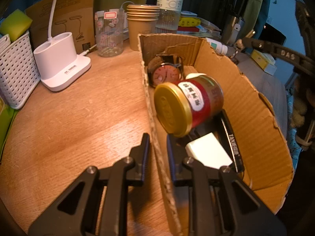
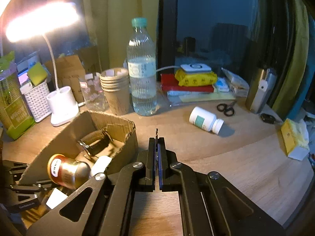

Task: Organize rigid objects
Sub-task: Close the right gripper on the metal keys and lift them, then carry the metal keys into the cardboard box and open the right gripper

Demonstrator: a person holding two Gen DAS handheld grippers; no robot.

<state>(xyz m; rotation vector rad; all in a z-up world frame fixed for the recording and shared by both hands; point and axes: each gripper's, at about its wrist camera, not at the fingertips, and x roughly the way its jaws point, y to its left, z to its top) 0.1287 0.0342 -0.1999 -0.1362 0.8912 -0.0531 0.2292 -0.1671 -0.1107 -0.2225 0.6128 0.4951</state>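
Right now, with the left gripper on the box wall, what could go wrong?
1. The left gripper pinches the torn wall of the cardboard box; a pull could rip it.
2. The jar lies tilted on its side inside and might roll onto the watch.
3. The right gripper holds only a thin, unidentifiable sliver, which could slip.

Your right gripper point(image 2: 157, 143) is pinched tight on a thin dark sliver over the desk point(image 2: 226, 157). At the desk's left edge the cardboard box point(image 2: 110, 122) holds a watch point(image 2: 94, 142) and a gold-lidded jar point(image 2: 67, 172); a white pill bottle point(image 2: 205, 120) lies toward the back by black scissors point(image 2: 226, 107)
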